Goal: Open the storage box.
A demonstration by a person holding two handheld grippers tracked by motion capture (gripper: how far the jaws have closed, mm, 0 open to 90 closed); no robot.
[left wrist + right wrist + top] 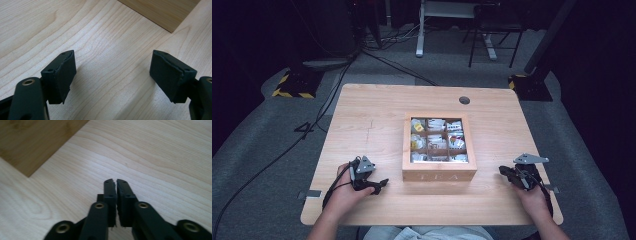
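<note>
The room is dark, with a grey carpet floor (257, 150), black cables (319, 117) lying on it, a white desk leg (420, 30) and a black chair frame (492, 35) at the back, and black bases with yellow-black stripes (292, 87) to the left.

The wooden table (372, 125) is light, with clear grain, and has a round cable hole (464, 100) near its far edge.

In the middle of the table stands a wooden box (439, 175), with nine compartments under a clear top. Small packets (435, 125) lie inside; their print is too small to read. On the front wall the letters "TEA" are faintly visible.

The left gripper (112, 72) is held low over the table, left of the box. Its jaws are wide apart and hold nothing; only bare wood is between them. A corner of the box shows beyond them.

The right gripper (116, 187) is held low over the table to the right of the box, apart from it. Its jaws are pressed almost together, only a thin slit between them, and nothing is in them.
</note>
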